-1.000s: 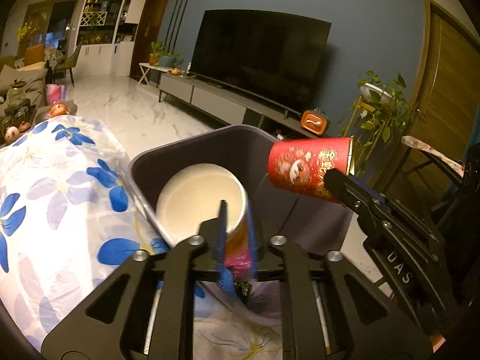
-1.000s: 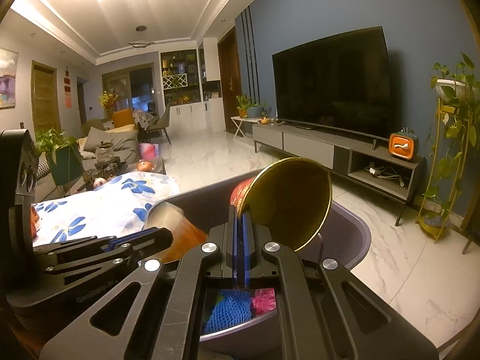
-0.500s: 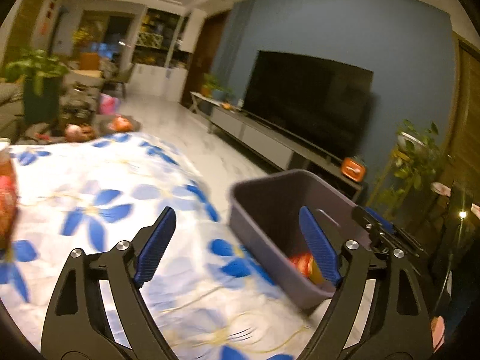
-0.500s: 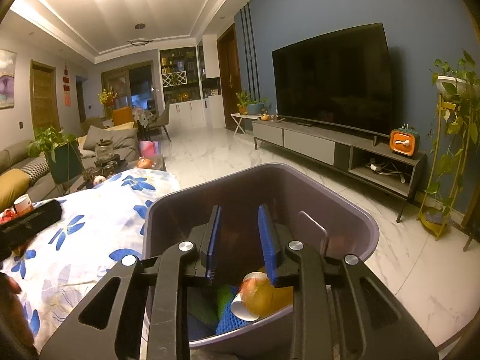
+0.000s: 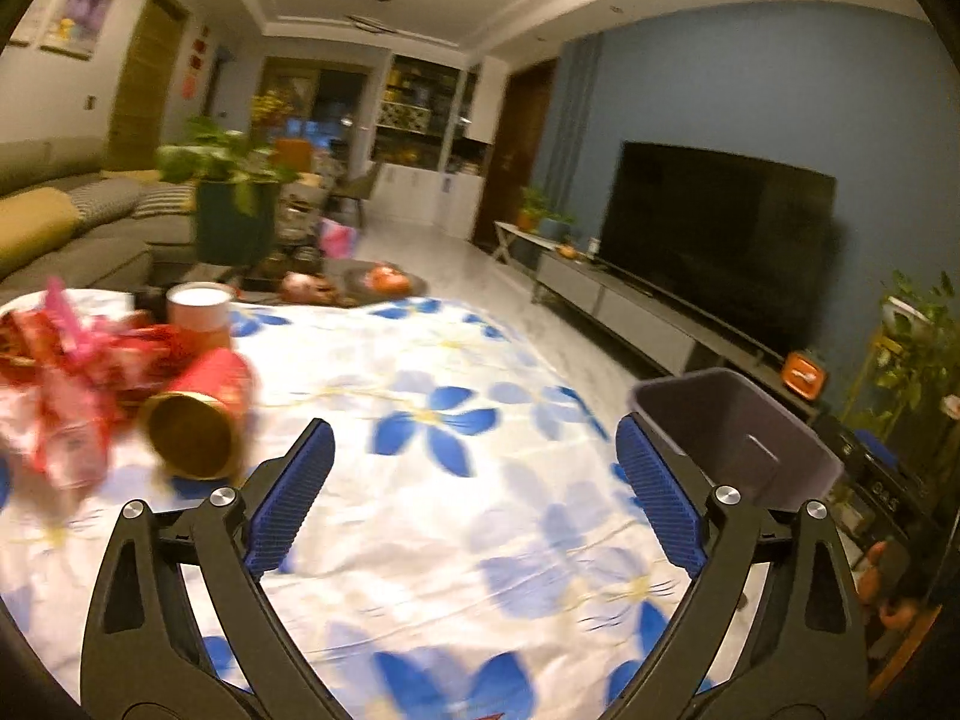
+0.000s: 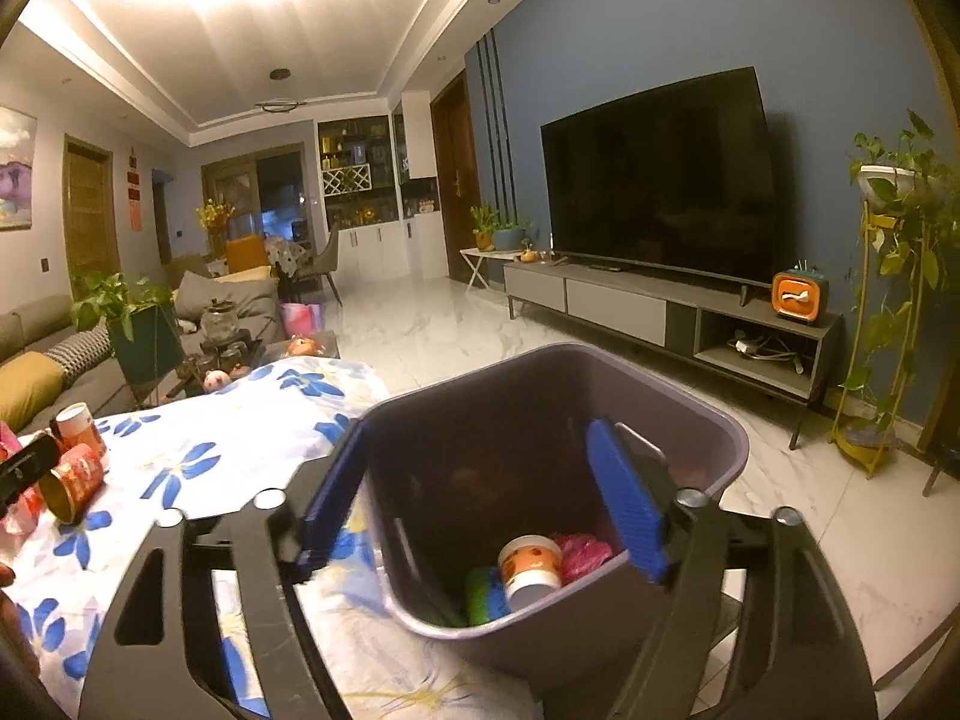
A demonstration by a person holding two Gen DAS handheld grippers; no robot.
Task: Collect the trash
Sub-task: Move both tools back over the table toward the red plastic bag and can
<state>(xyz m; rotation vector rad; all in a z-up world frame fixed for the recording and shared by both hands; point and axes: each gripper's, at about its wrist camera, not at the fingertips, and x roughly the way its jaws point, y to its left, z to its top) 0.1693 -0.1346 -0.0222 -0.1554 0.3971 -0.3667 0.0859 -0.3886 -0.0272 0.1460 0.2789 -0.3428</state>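
A grey-purple bin (image 6: 717, 459) stands at the table's edge; inside lie a small orange cup (image 6: 531, 567), pink wrapping (image 6: 579, 555) and green and blue scraps. My right gripper (image 6: 480, 498) hovers open over the bin, nothing between its fingers. In the left wrist view the bin (image 5: 732, 438) is at the right. My left gripper (image 5: 477, 498) is open above the floral tablecloth, empty. To its left lies a red paper cup (image 5: 201, 414) on its side, beside an upright cup (image 5: 198, 309) and crumpled red and pink wrappers (image 5: 66, 372).
The table carries a white cloth with blue flowers (image 5: 432, 420). Beyond it are a low tea table (image 5: 336, 285), a sofa (image 5: 66, 222) and a potted plant (image 5: 231, 198). A TV on a low cabinet (image 6: 660, 306) and a plant stand (image 6: 888, 312) flank the marble floor.
Both grippers let go of their cups into the bin and opened. The left gripper has swung left, away from the bin, and faces the trash on the table.
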